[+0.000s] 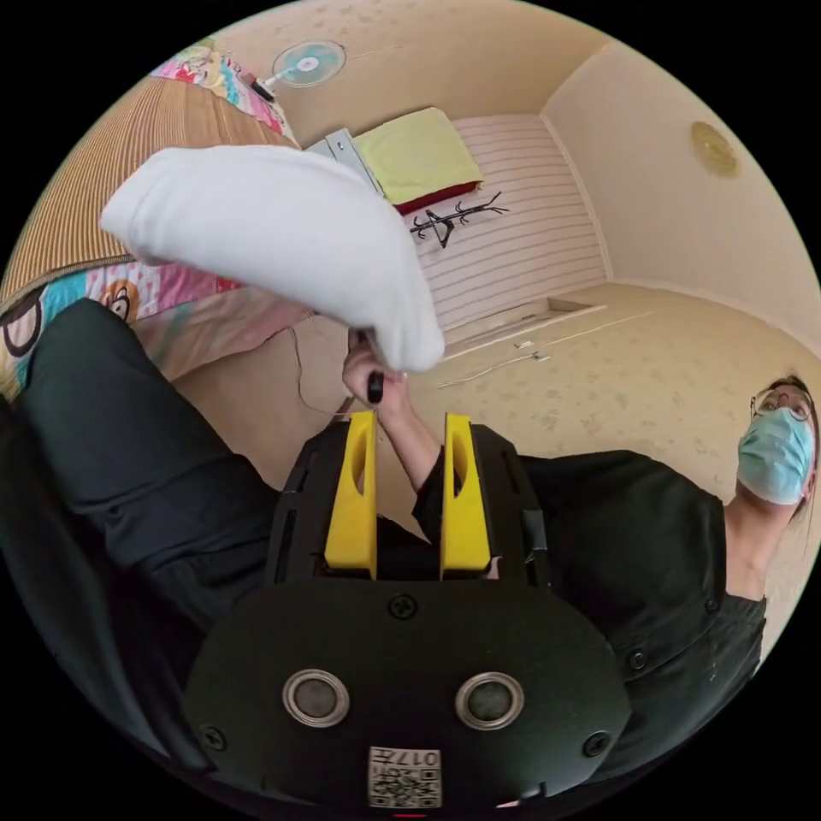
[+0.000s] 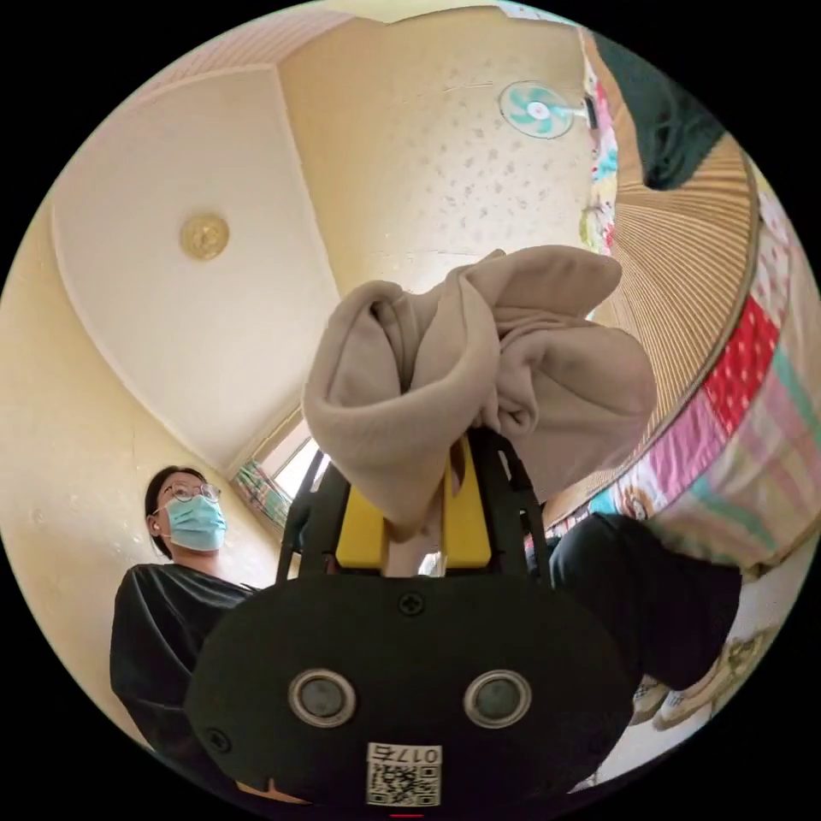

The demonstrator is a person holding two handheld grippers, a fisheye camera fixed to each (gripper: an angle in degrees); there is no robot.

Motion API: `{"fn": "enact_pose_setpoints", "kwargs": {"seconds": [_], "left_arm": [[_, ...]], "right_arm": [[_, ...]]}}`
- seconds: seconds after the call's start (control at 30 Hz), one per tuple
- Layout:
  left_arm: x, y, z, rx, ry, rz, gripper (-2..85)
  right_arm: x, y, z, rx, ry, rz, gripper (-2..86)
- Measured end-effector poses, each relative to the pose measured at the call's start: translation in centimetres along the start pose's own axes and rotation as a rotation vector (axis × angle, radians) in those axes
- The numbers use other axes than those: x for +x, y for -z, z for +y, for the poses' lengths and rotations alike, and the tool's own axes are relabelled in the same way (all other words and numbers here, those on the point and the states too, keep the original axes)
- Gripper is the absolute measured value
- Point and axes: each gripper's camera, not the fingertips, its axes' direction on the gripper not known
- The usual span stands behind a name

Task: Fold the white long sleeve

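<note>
Right gripper (image 2: pixel 419 505) is clamped on the bunched-up shirt (image 2: pixel 479 359) held in the air, left gripper (image 1: pixel 410 428) gapes empty, so that one-point hold could easily slip or sag.

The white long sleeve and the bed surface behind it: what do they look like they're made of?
The white long sleeve, bunched in the right gripper, looks like a soft, matte knit, possibly cotton fleece: thick rounded folds, no sheen. In the left gripper view it reads as a smooth white bundle. The bed surface looks like a woven bamboo or rattan mat: fine parallel tan ribs.
</note>
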Motion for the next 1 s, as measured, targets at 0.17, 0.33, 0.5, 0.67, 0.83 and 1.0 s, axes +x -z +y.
{"fn": "enact_pose_setpoints", "kwargs": {"seconds": [0.17, 0.33, 0.5, 0.67, 0.83, 1.0], "left_arm": [[1.5, 1.4, 1.6, 0.015, -0.009, -0.103, 11.8], [0.1, 5.1, 5.5, 0.151, 0.117, -0.087, 11.9], [0.0, 9.2, 11.4, 0.338, 0.236, -0.180, 12.2], [1.9, 13.7, 15.3, 0.447, 0.351, -0.521, 12.3], [9.3, 19.2, 12.5, 0.520, 0.305, -1.070, 12.4], [14.5, 26.1, 12.4, 0.853, 0.207, -0.987, 12.5]], "right_arm": [[-4.5, -2.9, -16.0, -0.037, 0.228, 0.189, 11.9], [-4.7, 3.3, -24.1, 0.281, 0.049, 0.645, 10.2], [-6.6, 6.6, -19.3, 0.416, 0.067, 1.001, 2.2], [-0.8, -2.4, -10.9, -0.168, 0.040, 1.362, 0.8], [-0.3, -14.5, -1.4, -0.421, 0.299, 1.768, 0.4], [0.1, -19.8, 0.3, -0.449, 0.130, 1.326, 0.2]]}}
